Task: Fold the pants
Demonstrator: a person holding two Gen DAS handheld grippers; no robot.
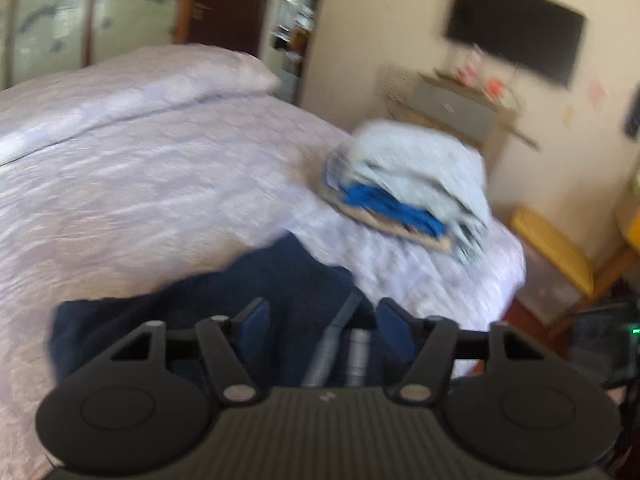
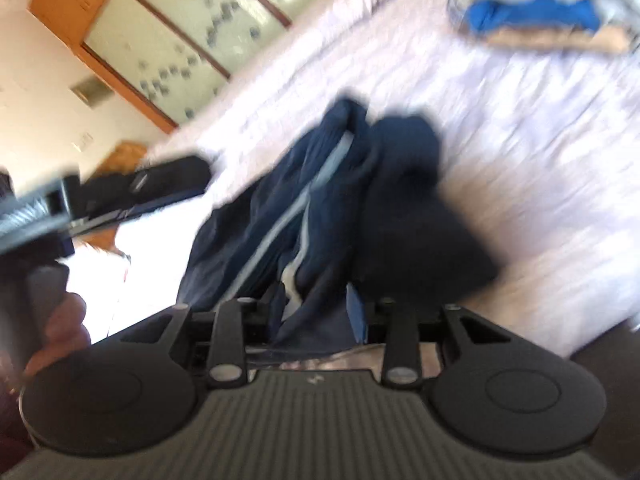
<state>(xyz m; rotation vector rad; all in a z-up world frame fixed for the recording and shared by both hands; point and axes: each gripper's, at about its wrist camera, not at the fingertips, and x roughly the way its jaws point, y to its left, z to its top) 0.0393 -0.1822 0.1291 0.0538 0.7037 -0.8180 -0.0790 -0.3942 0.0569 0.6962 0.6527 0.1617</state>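
Note:
Dark navy pants (image 1: 224,300) with pale grey side stripes lie bunched on a bed with a pale lilac cover (image 1: 140,184). My left gripper (image 1: 322,320) is open, its blue pads wide apart just above the pants, nothing between them. In the right wrist view the pants (image 2: 320,200) hang crumpled from my right gripper (image 2: 316,312), which is shut on the cloth near a white label. The left gripper (image 2: 160,188) shows at the left of that view, apart from the pants. Both views are blurred by motion.
A stack of folded clothes (image 1: 416,184), light grey on top with blue and tan below, sits near the bed's far right corner; it also shows in the right wrist view (image 2: 540,12). A pillow (image 1: 160,80) lies at the head. A wooden chair (image 1: 552,248) stands beside the bed.

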